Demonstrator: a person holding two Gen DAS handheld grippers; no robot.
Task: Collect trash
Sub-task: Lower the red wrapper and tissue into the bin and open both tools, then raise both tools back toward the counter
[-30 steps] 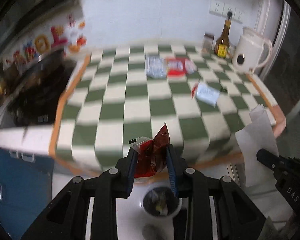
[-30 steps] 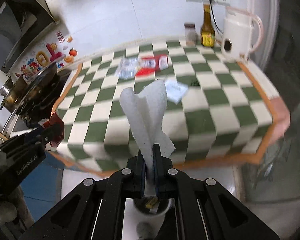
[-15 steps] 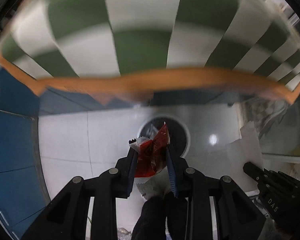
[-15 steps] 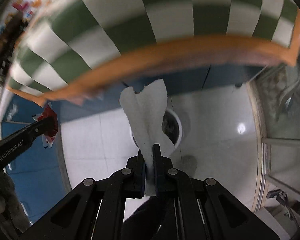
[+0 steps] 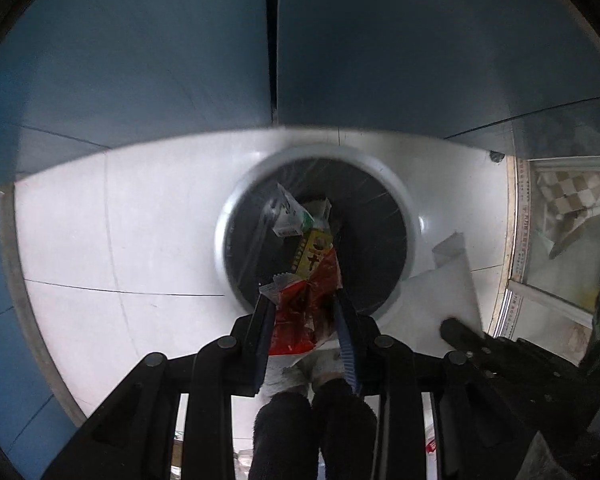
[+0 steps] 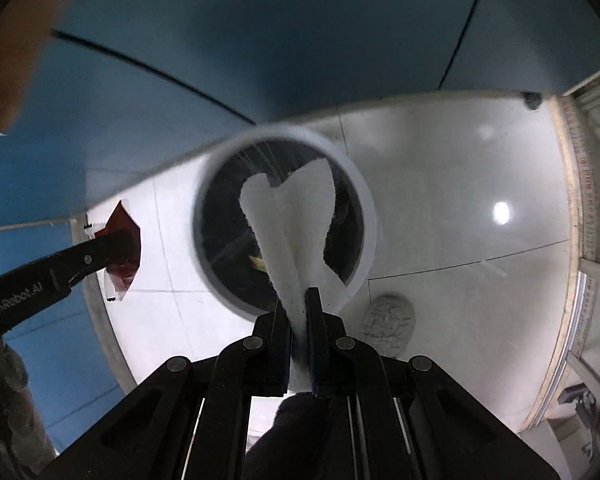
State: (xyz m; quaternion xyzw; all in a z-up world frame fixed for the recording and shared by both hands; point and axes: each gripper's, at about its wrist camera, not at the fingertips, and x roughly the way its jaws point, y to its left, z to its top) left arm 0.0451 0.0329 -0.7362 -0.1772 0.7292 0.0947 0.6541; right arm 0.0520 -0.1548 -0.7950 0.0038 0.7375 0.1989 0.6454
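1. Landmark first: the round white trash bin (image 5: 220, 236) stands on the pale tiled floor (image 5: 100, 240), just in front of the blue cabinet doors (image 5: 140, 60), and both grippers are over it.
2. Left gripper (image 5: 306, 312) points straight down at the near rim of the bin, with the red snack wrapper (image 5: 304, 312) between its jaws.
3. Those jaws have just been easing apart; the wrapper sits between the blue pads, and whether they still pinch it I can't tell.
4. Inside the bin, past the red wrapper's tip: a yellow carton (image 5: 312, 252) and a white-and-green packet (image 5: 290, 216) lie on the dark liner.
5. Right gripper (image 6: 298, 304) is clamped tight on the white paper towel (image 6: 292, 216), which fans out over the mouth of the bin (image 6: 364, 216).
6. From the right wrist view, the left gripper (image 6: 116, 246) and its red wrapper (image 6: 126, 222) hang to the left of the bin.
7. A crumpled pale wad (image 6: 390, 320) lies on the floor, just right of the bin's near edge.
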